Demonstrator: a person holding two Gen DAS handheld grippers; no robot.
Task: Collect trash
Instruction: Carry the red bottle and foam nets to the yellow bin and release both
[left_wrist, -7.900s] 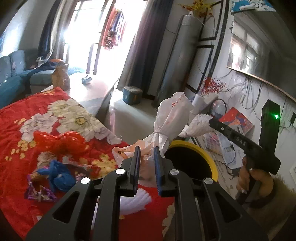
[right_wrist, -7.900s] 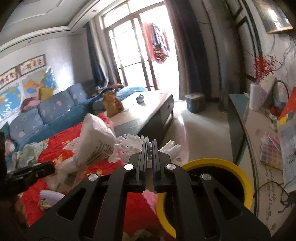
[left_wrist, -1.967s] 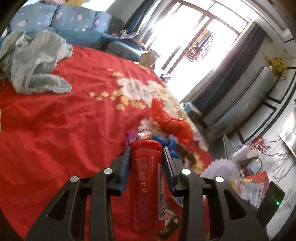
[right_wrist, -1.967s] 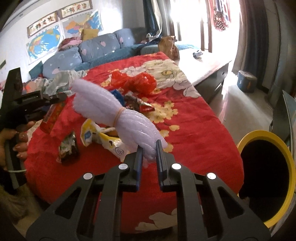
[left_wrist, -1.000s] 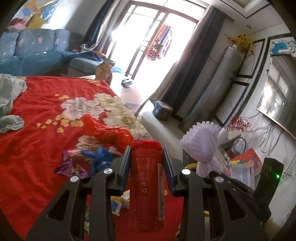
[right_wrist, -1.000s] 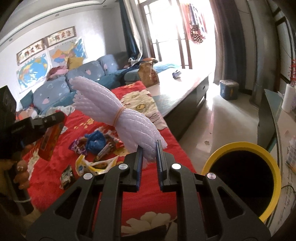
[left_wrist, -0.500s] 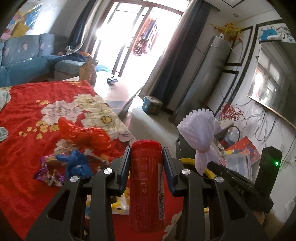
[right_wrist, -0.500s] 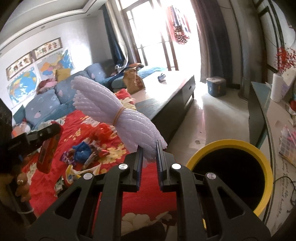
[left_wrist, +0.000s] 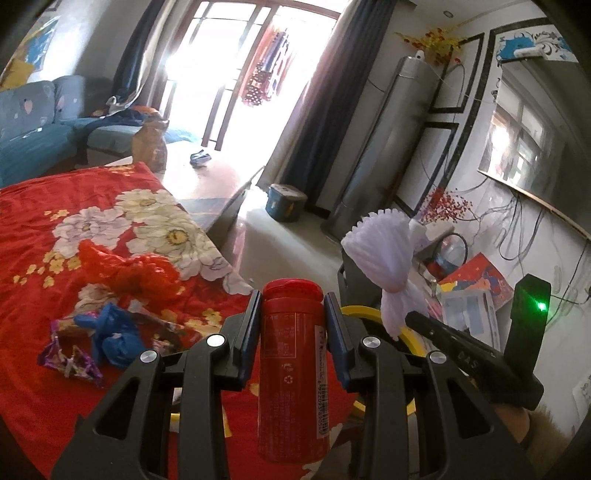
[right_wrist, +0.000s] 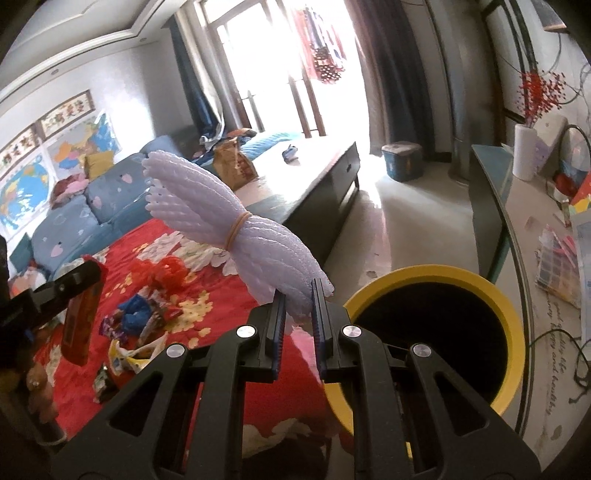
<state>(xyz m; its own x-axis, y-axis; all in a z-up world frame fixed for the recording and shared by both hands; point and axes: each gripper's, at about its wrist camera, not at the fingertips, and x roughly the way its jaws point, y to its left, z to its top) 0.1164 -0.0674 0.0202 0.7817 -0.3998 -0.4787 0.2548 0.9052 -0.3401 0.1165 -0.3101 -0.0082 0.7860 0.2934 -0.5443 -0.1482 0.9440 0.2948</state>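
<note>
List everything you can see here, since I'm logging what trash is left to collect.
red canister: one, red, clamped upright in the left gripper.
foam net bundle: one, pale lilac, tied with a rubber band, held in the right gripper.
trash bin: one, yellow rim, black inside, beside the bed.
red plastic bag: one, red, on the bedspread.
blue bag: one, crumpled, on the bedspread.
snack wrappers: several, purple and mixed, beside the blue bag.
bedspread: one, red with flowers.
sofa: one, blue, behind the bed.
left gripper: black, shut on the canister.
right gripper: black, shut on the foam.
</note>
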